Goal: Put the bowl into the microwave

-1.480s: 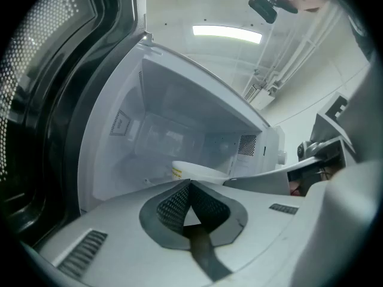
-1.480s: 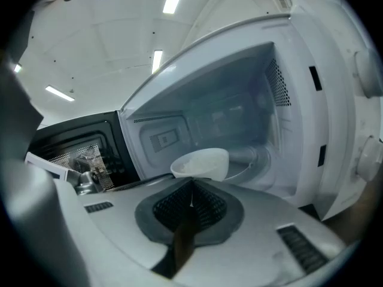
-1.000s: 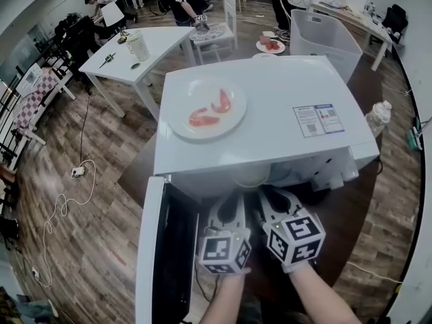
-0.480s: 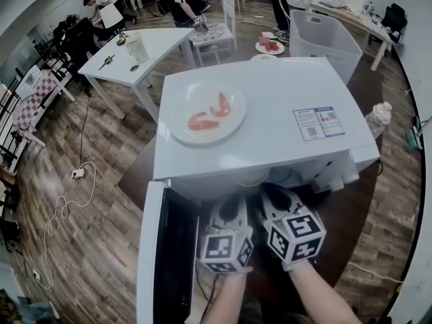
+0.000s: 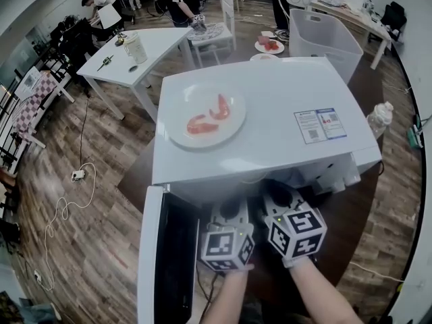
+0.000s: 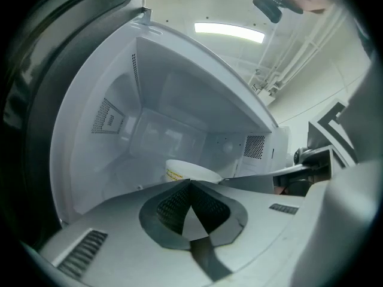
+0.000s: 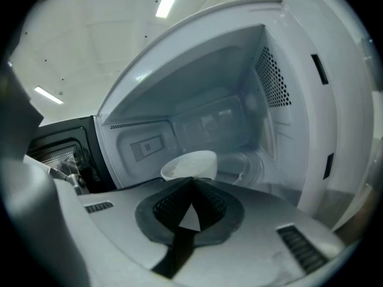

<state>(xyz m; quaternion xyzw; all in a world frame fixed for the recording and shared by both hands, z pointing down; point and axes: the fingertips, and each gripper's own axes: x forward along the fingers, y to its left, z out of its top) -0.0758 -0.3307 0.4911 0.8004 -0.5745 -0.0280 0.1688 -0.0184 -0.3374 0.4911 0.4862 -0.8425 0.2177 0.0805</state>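
At the microwave's (image 5: 270, 123) open mouth, the bowl (image 7: 190, 163) hangs just inside the cavity, seemingly clear of the floor and short of the turntable (image 7: 245, 165). To finish well, both tongs should probably go deeper together, keep the rim level, lower until the base sits on the turntable, and only then let go. The left tongs (image 6: 190, 183) are pressed together on the bowl's near rim. The right tongs (image 7: 192, 180) pinch the same rim alongside, equally closed.
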